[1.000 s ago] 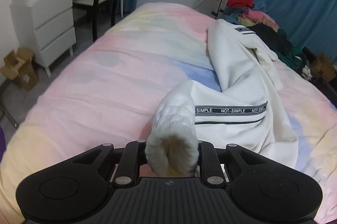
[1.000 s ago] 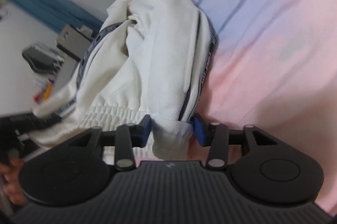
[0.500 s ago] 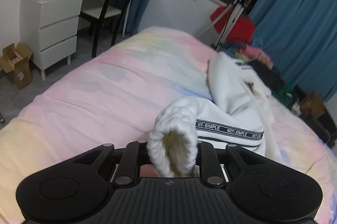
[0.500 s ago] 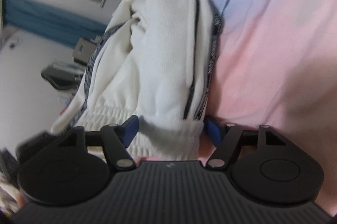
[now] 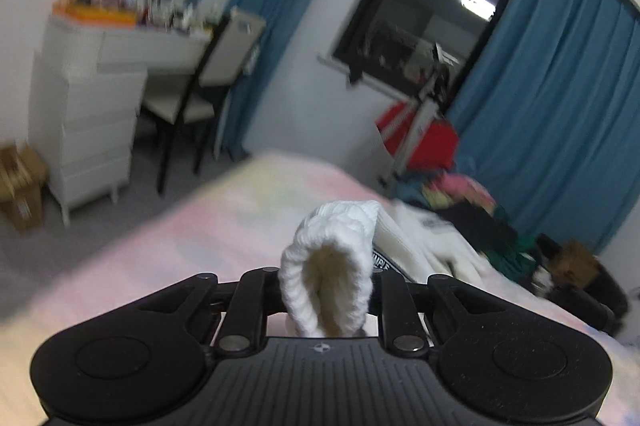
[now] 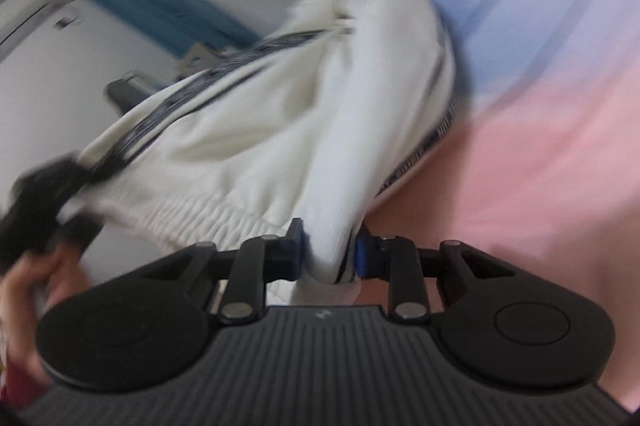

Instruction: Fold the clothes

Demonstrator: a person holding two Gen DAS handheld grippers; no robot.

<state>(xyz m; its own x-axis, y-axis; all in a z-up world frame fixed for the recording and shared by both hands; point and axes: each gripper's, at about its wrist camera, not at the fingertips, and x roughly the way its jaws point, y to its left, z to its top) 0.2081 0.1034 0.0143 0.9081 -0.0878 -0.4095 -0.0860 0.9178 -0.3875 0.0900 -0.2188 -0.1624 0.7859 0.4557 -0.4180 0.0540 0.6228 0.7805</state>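
White trousers with a dark printed side stripe lie partly lifted over a pink and blue bed. My left gripper is shut on the ribbed waistband, which bulges up between its fingers. The rest of the white trousers trails to the right on the bed. My right gripper is shut on another part of the trousers, near the gathered waistband. In the right wrist view the left gripper shows blurred at far left, held by a hand.
A white dresser and a chair stand left of the bed. A heap of clothes, a red item on a stand and blue curtains are at the back right. A cardboard box sits on the floor.
The left gripper has risen and tilted up with the waistband, so more of the room shows. The right gripper widened for a moment and has closed again on the trousers, lifting them.
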